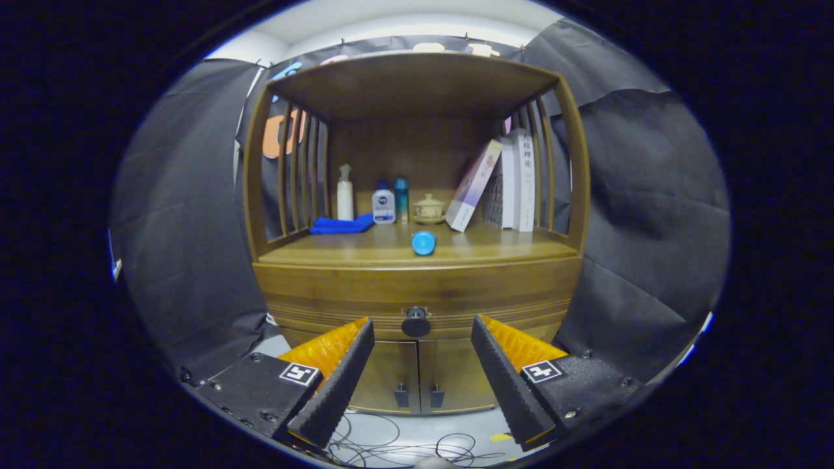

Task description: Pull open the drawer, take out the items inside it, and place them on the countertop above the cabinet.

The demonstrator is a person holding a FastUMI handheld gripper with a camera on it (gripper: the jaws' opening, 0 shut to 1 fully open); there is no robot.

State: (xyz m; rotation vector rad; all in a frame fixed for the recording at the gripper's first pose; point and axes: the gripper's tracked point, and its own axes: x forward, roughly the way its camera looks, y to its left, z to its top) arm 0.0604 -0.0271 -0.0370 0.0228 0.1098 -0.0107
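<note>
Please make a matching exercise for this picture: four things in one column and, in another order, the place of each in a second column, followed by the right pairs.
Things:
1. blue folded cloth
2. blue round cap
3. dark drawer knob
4. leaning book

Places:
A. ahead of the open gripper, in line with the gap between its fingers
B. against the upright books on the shelf's right side
C. by the left slats, beside the pump bottle
D. alone near the countertop's front edge

Pairs: 1-C, 2-D, 3-A, 4-B

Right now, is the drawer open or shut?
Shut: the drawer front sits flush with the cabinet, its knob beyond the open gripper fingers, untouched.
</note>
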